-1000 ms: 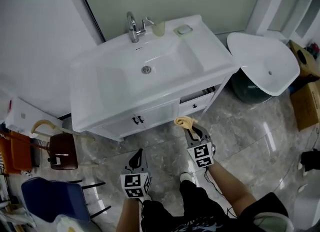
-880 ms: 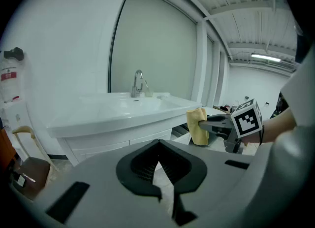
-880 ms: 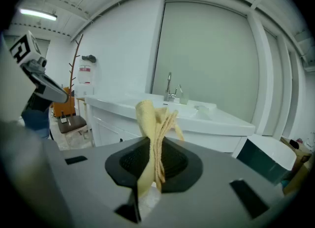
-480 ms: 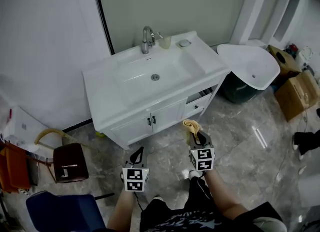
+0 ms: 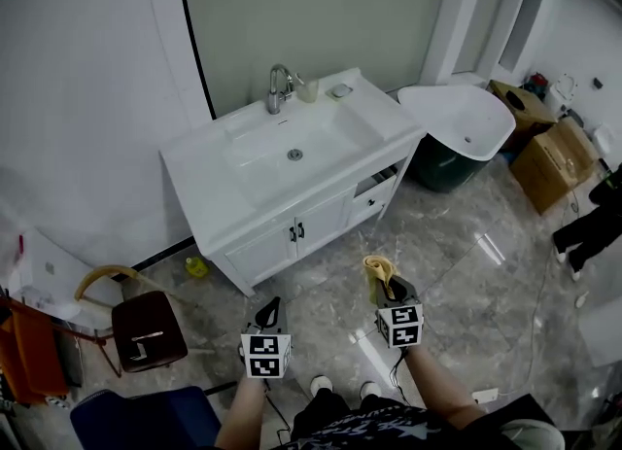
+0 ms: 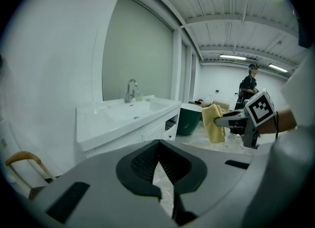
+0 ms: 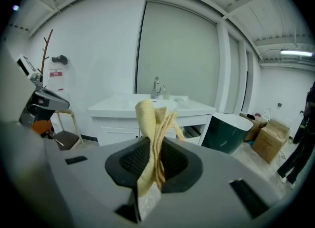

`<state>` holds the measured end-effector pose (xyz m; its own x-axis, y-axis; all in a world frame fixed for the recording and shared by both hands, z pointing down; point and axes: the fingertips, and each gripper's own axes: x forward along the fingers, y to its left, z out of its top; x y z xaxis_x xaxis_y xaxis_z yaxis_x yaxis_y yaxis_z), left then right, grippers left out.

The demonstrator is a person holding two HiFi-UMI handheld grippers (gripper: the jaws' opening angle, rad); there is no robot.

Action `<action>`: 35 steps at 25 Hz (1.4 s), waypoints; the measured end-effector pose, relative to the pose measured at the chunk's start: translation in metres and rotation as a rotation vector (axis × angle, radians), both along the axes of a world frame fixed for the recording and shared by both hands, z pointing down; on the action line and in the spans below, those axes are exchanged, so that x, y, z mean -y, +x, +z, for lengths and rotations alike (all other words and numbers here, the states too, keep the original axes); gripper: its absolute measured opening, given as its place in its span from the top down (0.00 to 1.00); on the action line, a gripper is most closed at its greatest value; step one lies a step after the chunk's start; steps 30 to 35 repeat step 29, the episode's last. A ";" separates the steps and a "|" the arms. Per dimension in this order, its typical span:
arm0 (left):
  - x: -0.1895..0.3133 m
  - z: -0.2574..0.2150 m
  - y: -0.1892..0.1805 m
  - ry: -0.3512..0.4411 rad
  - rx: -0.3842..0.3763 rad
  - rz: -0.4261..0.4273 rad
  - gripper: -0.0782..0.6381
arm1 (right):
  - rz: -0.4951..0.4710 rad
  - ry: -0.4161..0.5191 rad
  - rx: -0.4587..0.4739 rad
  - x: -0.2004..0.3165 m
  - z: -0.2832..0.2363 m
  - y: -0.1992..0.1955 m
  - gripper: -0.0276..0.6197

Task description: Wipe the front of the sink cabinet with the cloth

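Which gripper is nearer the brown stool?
Left. The left gripper sits just right of the stool; the right gripper, holding the cloth, is farther right, beyond the left one.

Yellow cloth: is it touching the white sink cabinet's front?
No, the yellow cloth in the right gripper sits well short of the white sink cabinet.

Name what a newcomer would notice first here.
The yellow cloth pinched in the right gripper stands out first, held short of the white sink cabinet against the wall. The left gripper is shut and empty. A loose white basin sits atop a dark green tub right of the cabinet.
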<state>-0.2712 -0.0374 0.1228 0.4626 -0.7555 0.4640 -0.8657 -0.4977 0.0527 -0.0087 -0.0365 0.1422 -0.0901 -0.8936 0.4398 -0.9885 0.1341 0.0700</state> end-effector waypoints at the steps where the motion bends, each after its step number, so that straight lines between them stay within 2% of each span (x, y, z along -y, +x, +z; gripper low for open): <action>1: -0.004 -0.004 0.002 0.003 -0.007 0.006 0.87 | -0.003 0.000 0.002 -0.003 -0.003 0.000 0.86; 10: -0.053 -0.029 0.028 0.039 -0.002 0.057 0.87 | 0.006 0.028 0.031 -0.059 -0.024 0.015 0.86; 20: -0.161 -0.018 0.081 0.025 0.009 0.070 0.87 | 0.020 0.082 0.061 -0.163 -0.035 0.065 0.86; 29: -0.268 -0.037 0.130 0.095 0.002 0.102 0.87 | 0.004 0.110 0.104 -0.283 -0.040 0.083 0.86; 35: -0.268 -0.037 0.130 0.095 0.002 0.102 0.87 | 0.004 0.110 0.104 -0.283 -0.040 0.083 0.86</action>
